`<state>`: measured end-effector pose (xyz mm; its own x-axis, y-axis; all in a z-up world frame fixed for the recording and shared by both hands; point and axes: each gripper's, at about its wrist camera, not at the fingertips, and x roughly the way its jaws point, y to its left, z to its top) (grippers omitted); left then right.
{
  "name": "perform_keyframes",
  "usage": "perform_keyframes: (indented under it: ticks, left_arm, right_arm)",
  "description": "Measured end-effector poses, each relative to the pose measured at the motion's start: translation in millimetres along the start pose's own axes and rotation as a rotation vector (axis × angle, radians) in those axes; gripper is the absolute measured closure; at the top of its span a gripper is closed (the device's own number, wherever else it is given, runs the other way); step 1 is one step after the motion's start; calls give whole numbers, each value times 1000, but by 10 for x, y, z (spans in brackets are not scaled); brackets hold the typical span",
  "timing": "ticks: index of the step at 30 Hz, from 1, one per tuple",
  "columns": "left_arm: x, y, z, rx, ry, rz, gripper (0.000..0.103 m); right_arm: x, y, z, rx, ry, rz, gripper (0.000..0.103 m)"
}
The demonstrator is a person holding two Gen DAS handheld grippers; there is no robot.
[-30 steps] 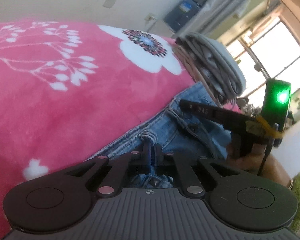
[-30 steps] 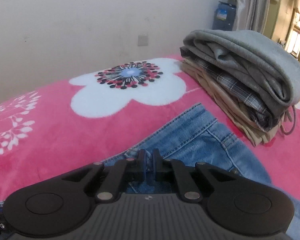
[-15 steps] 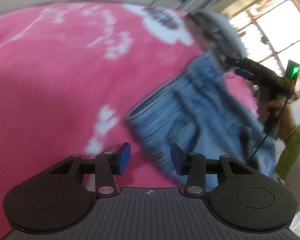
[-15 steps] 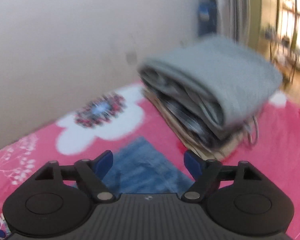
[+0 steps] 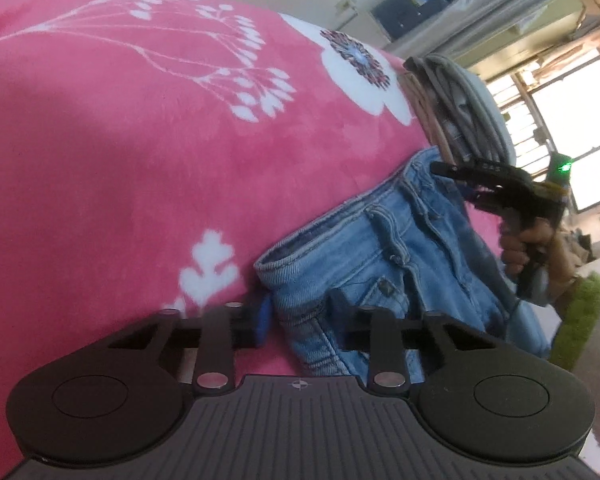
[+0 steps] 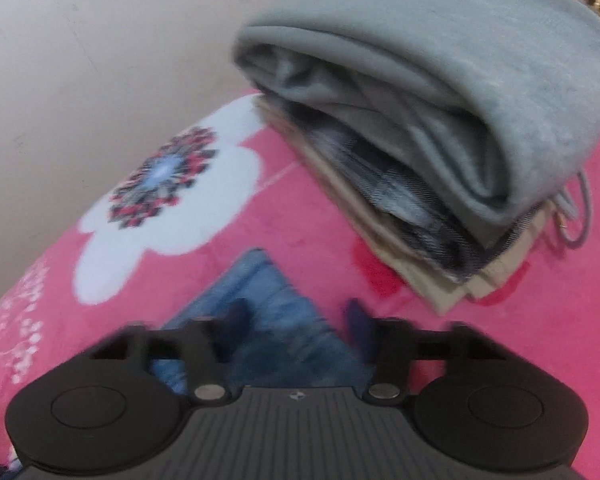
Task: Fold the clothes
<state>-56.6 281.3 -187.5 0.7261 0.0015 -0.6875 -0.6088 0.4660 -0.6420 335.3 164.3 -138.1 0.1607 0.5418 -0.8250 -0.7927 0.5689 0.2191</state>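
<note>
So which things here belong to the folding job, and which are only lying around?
Job:
- blue jeans
- left gripper, open
- right gripper, open
- folded stack

Only around:
- pink blanket
- blue box
- window

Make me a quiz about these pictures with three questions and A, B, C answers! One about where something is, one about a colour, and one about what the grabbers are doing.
1. Where is the stack of folded clothes?
A. On the pink blanket, just past the jeans
B. On the floor
C. On top of the jeans

2. What colour is the top garment on the stack?
A. Red
B. Grey
C. Yellow

3. What are the left gripper and right gripper doing?
A. Both shut on the jeans
B. One shut, one open
C. Both open, holding nothing

Answers:
1. A: the right wrist view shows the stack resting on the blanket beyond the denim corner.
2. B: the rolled layer on top is plain grey.
3. C: each wrist view shows a wide gap between its fingers, with denim lying loose below.
</note>
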Motion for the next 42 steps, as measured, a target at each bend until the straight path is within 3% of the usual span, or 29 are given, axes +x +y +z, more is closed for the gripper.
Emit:
perform_keyframes:
  ticks: [3,4,9,14,22,26,30,31,33,35,38,42]
  left_arm:
    - [-42,-40,-20,-6,-37,13,87]
    - [-67,-40,-14,-16,-51,11,88]
    - [-228,-56,74,-23,-114,-21,89]
    - [-335,-67,235,-23,-167,-47,90]
    - [-510,53,567,-16,-263,-11,90]
    - [-445,145,751,18,-260,34,89]
    - [-244,281,779,-20,-161,96,82]
    - [-244,301,774,-37,-157,95,80]
    - [-291,291,772,-48,-162,105,73]
    - [-362,260,764,-44,-183,135,61]
    - [-472,213,735,-36,-202,160,59]
    - [-606,106,704,-8,-239,166,52]
  right_arm:
    - [-78,144,5,-65,-32,-34,89]
    - [-129,175,6,-72,-54,-38,90]
    - [-354,303,144,-45,-167,-16,92]
    - [-355,516,372,-57,-219,13,93]
    - [-234,816,724,-50,-287,74,93]
    - [-31,919,798,-36,-295,63,92]
    - [239,982,777,-57,-218,-43,70]
    - [219,965,763,-54,-221,-50,57]
    - [70,891,702,-32,-261,-60,43]
    - [-214,755,618,22,-302,-46,42]
    - [-798,495,404,130,-355,24,42]
    - [-1719,231,-121,227,-435,74,39]
